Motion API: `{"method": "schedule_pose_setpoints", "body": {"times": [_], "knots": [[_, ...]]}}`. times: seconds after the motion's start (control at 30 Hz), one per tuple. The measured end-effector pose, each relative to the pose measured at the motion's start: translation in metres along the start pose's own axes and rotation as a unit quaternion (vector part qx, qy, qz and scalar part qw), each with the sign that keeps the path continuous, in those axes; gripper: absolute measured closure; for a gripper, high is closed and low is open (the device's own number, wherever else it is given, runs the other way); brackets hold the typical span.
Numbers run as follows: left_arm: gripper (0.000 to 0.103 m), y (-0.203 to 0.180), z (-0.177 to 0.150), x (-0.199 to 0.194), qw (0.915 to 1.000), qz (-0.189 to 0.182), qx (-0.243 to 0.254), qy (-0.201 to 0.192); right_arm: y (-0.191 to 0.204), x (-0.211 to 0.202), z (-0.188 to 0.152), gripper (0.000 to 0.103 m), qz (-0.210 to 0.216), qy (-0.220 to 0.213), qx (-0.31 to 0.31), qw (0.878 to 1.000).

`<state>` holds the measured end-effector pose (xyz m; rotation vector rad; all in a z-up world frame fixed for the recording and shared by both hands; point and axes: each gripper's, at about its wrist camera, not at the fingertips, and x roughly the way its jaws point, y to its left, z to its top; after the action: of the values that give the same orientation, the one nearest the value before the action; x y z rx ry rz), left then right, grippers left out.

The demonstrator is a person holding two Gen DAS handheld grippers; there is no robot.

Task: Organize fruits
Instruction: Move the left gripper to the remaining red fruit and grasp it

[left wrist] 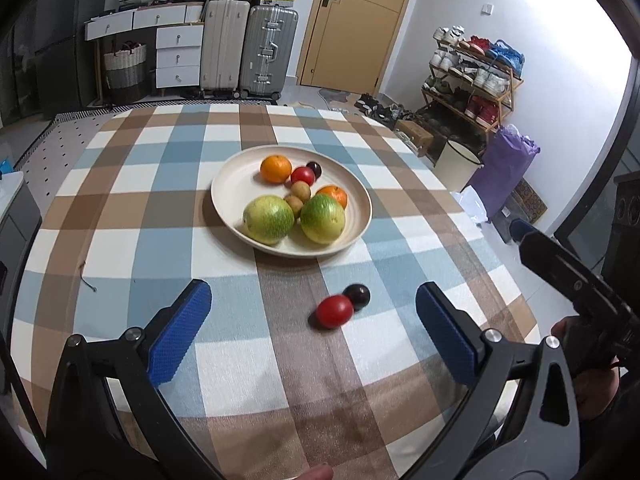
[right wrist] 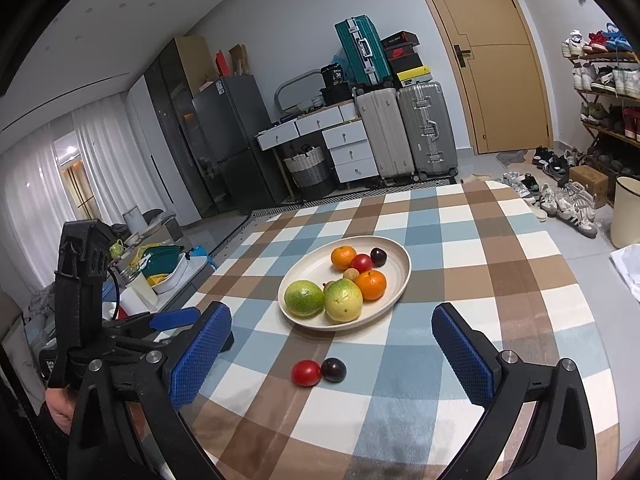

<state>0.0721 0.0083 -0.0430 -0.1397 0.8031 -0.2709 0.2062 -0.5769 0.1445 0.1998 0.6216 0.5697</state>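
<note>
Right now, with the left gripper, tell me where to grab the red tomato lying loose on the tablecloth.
Grip the red tomato across its round middle, coming down from above and the near side. The dark plum touches its far right side, so set the fingers on the free left and near-right flanks. The left gripper is open, wide enough to straddle it.

A black pack (right wrist: 335,73) on the stacked luggage carries a white "36" (the smaller print above it is too blurred to read). A dark shoebox (right wrist: 398,54) beside the teal suitcase (right wrist: 362,52) bears a red swoosh logo.
</note>
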Motion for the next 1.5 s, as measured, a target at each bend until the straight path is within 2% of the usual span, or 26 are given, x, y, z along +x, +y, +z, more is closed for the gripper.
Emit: {"method": "schedule_pose_setpoints", "body": {"times": [0.27, 0.47, 0.8, 0.9, 1.0, 1.07, 1.23, 1.3, 1.5], "knots": [[0.001, 0.000, -0.015, 0.025, 0.9996, -0.003, 0.005, 0.027, -0.006, 0.006, -0.016, 0.001, -0.003, 0.011, 0.004, 1.000], [0.001, -0.002, -0.020, 0.052, 0.9983, 0.006, 0.019, 0.056, -0.006, 0.020, -0.027, 0.001, -0.022, 0.031, -0.020, 0.999], [0.002, 0.001, -0.019, 0.093, 0.9960, -0.007, 0.013, 0.088, -0.033, 0.046, -0.035, 0.001, -0.027, 0.062, 0.001, 0.998], [0.009, 0.001, -0.018, 0.103, 0.9949, -0.020, 0.013, 0.098, -0.038, 0.053, -0.035, 0.001, -0.028, 0.071, 0.007, 0.997], [0.022, -0.001, -0.019, 0.111, 0.9934, -0.031, 0.018, 0.109, -0.041, 0.059, -0.035, 0.001, -0.028, 0.076, 0.009, 0.997], [0.027, -0.003, -0.019, 0.113, 0.9935, -0.034, 0.027, 0.106, -0.044, 0.062, -0.035, 0.001, -0.028, 0.078, 0.011, 0.996], [0.063, -0.004, -0.018, 0.115, 0.9920, -0.050, 0.037, 0.110, -0.050, 0.066, -0.035, 0.001, -0.026, 0.083, 0.021, 0.996], [0.075, -0.006, -0.020, 0.116, 0.9905, -0.063, 0.042, 0.115, -0.051, 0.068, -0.035, 0.001, -0.027, 0.085, 0.023, 0.996], [0.075, -0.003, -0.020, 0.107, 0.9902, -0.076, 0.044, 0.108, -0.049, 0.069, -0.035, 0.001, -0.027, 0.091, 0.022, 0.995]]}}
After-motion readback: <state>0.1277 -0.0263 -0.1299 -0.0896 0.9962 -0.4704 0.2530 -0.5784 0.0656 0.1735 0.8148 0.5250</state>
